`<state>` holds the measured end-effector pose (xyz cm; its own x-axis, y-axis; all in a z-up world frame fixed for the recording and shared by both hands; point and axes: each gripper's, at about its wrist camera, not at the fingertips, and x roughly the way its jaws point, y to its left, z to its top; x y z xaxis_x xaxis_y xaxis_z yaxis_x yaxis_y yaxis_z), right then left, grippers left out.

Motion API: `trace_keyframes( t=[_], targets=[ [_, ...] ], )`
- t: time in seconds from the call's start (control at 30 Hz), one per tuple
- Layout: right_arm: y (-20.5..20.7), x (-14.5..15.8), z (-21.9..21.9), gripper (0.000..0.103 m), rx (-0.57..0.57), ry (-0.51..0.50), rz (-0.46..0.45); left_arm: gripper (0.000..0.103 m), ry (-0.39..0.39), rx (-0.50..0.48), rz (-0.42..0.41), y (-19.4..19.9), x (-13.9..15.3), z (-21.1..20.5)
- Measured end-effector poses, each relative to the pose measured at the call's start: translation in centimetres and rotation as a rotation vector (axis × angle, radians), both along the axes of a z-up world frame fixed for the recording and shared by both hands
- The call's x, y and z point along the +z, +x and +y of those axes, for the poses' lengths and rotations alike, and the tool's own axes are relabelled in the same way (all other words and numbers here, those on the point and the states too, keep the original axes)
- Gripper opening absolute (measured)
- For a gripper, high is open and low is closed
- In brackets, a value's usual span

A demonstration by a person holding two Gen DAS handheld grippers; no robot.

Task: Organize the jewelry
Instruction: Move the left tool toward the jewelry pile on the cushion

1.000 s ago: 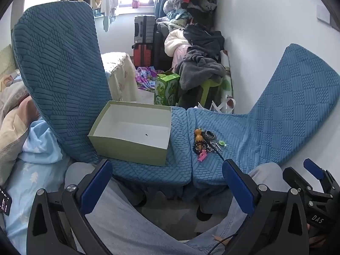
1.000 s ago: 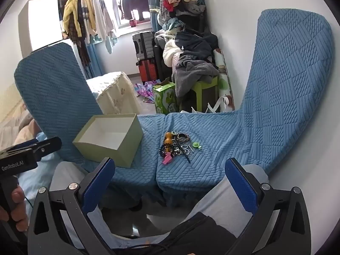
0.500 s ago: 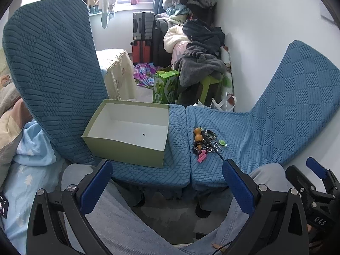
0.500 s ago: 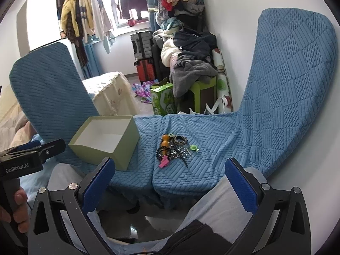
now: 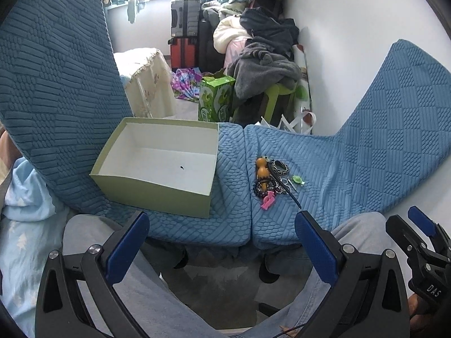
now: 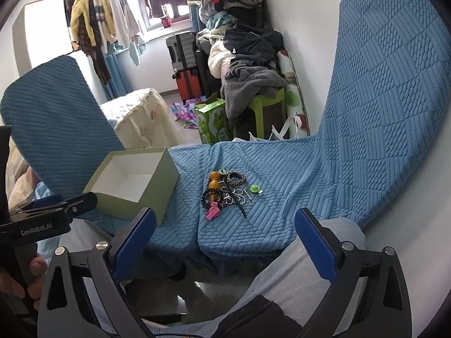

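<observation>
- Jewelry pile (image 5: 272, 181) sits on the right blue seat cushion (image 5: 324, 174), near the seam with the left one; nothing is touching it.
- In the pile: an orange gourd-shaped bead piece (image 5: 261, 170), a black bangle with a white key pattern (image 5: 280, 168), a pink clip (image 5: 267, 200), a small green clip (image 5: 296, 179), a dark beaded bracelet, silvery chain bits, and a long thin black stick (image 5: 287, 194) lying across it. Finer detail is too small to tell.
- Pale green open box (image 5: 157, 166) is left of the pile, on the left seat cushion (image 5: 231, 186), well apart from the jewelry. White inside, with only a small dark speck on its floor.
- Right of the pile, the cushion bends up into a backrest (image 6: 389, 84) against the white wall. Another blue backrest (image 5: 53, 79) stands left of the box.
- Left gripper (image 5: 222, 242): jaws wide apart, nothing between the blue pads, hovering short of the pile over the person's lap (image 5: 157, 295).
- Right gripper (image 6: 225, 239): jaws wide but have just been closing a little, nothing between them, also short of the pile and over the lap.
- A hand (image 6: 17, 278) at the lower left edge of the right wrist view holds the left gripper's handle.
- Beyond the pile: a green carton (image 5: 215, 98) on the floor, a green stool under heaped clothes (image 5: 265, 64), suitcases (image 5: 184, 28), and a cream-covered piece of furniture (image 5: 146, 84).
</observation>
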<state>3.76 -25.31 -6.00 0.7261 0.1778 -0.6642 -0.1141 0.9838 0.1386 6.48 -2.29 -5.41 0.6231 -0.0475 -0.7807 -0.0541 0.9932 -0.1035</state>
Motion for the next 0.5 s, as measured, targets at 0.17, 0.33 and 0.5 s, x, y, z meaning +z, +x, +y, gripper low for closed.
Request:
trace_keyframes(
  t=[0.17,0.33,0.5],
  targets=[
    [0.13,-0.27,-0.08,0.083,-0.005,-0.011,0.005,0.103,0.002,0.000,0.012,0.31,-0.30,-0.34],
    [0.41,-0.52,0.02,0.078,-0.002,-0.034,0.017,0.103,-0.002,-0.002,0.014,0.33,-0.13,-0.06],
    [0.50,-0.62,-0.29,0.078,-0.012,-0.025,0.020,0.103,0.000,0.000,0.008,0.49,0.20,-0.14]
  ],
)
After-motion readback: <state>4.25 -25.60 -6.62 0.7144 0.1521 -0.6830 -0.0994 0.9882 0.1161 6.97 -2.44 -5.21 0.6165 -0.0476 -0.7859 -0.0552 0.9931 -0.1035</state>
